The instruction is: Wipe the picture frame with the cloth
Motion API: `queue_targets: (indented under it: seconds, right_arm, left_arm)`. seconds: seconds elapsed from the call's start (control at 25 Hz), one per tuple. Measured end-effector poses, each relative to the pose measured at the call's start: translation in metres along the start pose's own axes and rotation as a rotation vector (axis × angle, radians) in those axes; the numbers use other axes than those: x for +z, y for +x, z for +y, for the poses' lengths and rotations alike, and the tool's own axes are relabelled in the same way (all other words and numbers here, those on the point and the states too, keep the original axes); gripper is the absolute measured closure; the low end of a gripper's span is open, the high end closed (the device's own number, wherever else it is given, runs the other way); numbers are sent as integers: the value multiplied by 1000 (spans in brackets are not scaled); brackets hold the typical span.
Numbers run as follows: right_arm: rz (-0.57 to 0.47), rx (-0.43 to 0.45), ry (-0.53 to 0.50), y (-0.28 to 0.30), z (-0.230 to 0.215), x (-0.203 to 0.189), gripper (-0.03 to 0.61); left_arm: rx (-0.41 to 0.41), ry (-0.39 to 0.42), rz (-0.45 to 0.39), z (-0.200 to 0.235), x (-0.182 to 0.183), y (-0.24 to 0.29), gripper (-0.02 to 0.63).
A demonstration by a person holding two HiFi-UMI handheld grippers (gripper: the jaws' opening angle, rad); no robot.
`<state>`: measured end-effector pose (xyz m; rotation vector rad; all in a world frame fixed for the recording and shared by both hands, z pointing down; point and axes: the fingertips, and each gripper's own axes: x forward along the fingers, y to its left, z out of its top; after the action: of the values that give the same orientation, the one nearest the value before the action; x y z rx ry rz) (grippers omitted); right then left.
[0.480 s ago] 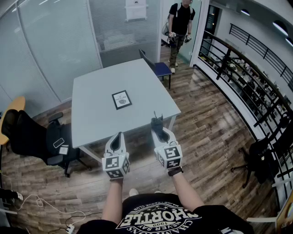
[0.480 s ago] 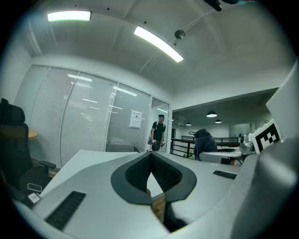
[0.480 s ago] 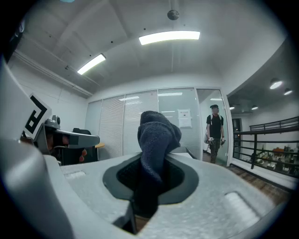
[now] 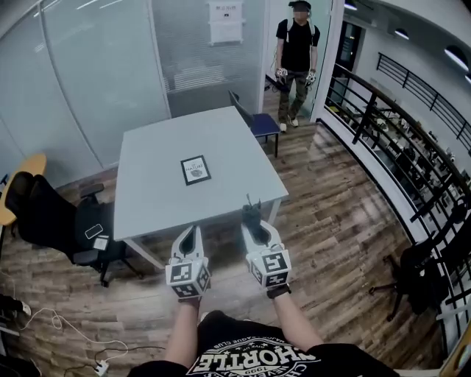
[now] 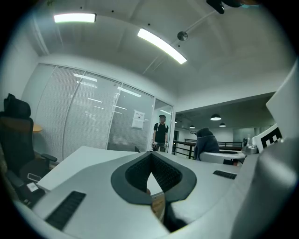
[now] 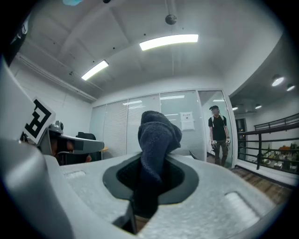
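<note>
Shirt (image 4: 250, 359): black, one white print across the chest, its large letters ending "HORTLE"; the smaller lines were too fine to read.
Left gripper (image 4: 190, 232): one, held over the wooden floor (image 4: 331, 221) short of the near edge of the surface (image 4: 154, 140); jaws were closed tip to tip with nothing between them.
Right gripper (image 4: 252, 219): one, just beside the left, jaws clamped on the cloth (image 4: 251, 208).
Marker cubes: two, one on each gripper, faces printed with black-and-white squares.
Cloth: one, dark and fuzzy, bunched up and sticking out past the jaw tips, near the surface's near edge and well apart from the picture frame (image 4: 195, 169).
Surface: one pale grey square top.
Picture frame: one, black-edged, lying flat near the middle of the surface; a short line of writing sat above a round grey motif, too small to read.
Chairs: two beside the surface, a black office chair (image 4: 55, 217) at its left and a blue chair (image 4: 255, 121) at its far corner.
Notice (image 4: 226, 20): one white sheet on the glass wall, text unreadable.
Person (image 4: 296, 55): one, far off in the doorway, black top, something in each hand.
</note>
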<state>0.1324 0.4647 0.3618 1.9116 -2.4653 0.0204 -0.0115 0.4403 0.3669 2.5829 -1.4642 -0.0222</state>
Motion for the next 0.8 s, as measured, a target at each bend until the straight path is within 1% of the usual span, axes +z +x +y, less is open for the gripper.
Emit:
queue_targets:
  seconds: [0.16,0.32,0.4,0.48,0.56,0.64,0.8]
  right_arm:
    - [-12,31,45,0,0,-8,506]
    - [2,73,58,15,4,-18,505]
    - [-15,54,62,27,3,-21,505]
    - [-53,22,64,41,-2,-21,505]
    - [-71,23,57,61,-10,-22,505]
    - [-66,37,46,88,-20,-22,505]
    - [-45,43,39,158,-29,-21,505]
  left_arm:
    - [15,29,26,-4,-12,-1,614]
    - [37,37,38,6,-18,12,614]
    - [49,37,31,17,-22,22,614]
    - [51,52,24,28,-26,36,614]
    - [47,72,23,33,-29,56,614]
    - [53,79,21,43,-29,81,614]
    - [79,49,11,89,-14,134,614]
